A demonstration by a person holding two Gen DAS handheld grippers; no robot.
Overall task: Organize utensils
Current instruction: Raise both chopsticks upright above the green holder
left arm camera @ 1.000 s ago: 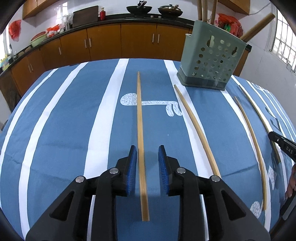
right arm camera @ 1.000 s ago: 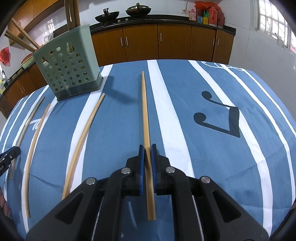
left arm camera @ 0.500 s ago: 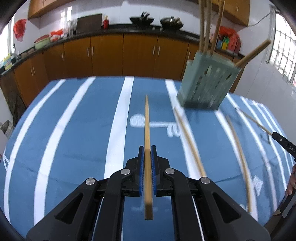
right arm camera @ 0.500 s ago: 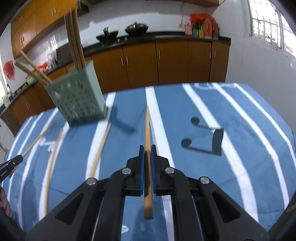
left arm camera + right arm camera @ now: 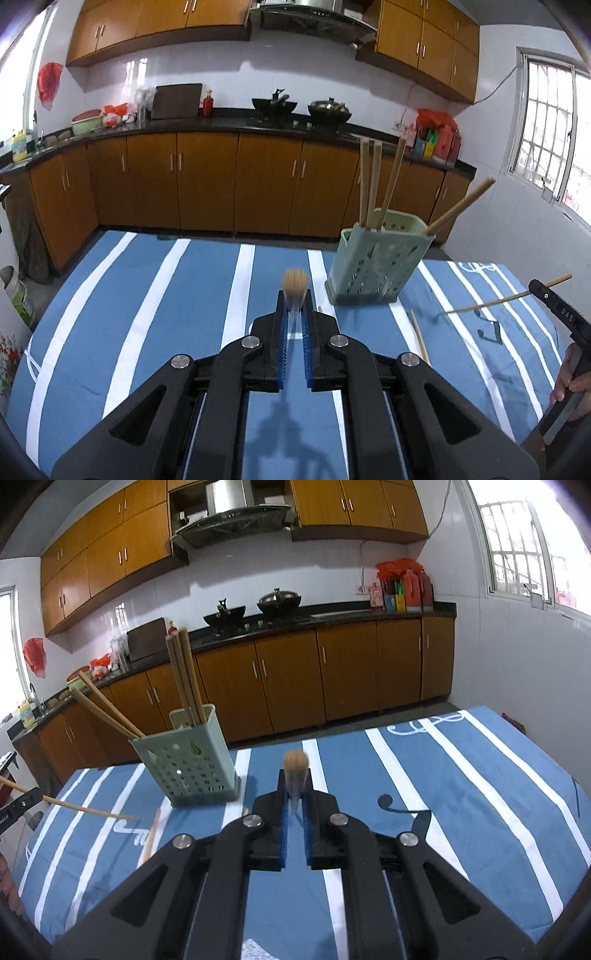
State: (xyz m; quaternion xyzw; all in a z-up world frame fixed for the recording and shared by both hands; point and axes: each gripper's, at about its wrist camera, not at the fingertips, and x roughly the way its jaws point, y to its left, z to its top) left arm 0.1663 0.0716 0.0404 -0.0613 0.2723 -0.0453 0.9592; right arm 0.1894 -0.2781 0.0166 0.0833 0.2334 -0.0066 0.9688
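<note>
Left gripper (image 5: 294,308): clamped on a chopstick (image 5: 294,282), stick pointing fwd along the fingers, so only its blurred end shows. Right gripper (image 5: 295,788): same hold on a second chopstick (image 5: 295,762). Both clear of the tablecloth (image 5: 155,295), prob. for transfer. Green holder (image 5: 373,269): ahead-right of left claw, ahead-left of right claw, sticks already in it. One loose chopstick (image 5: 152,834) on the cloth, left of right claw.
</note>
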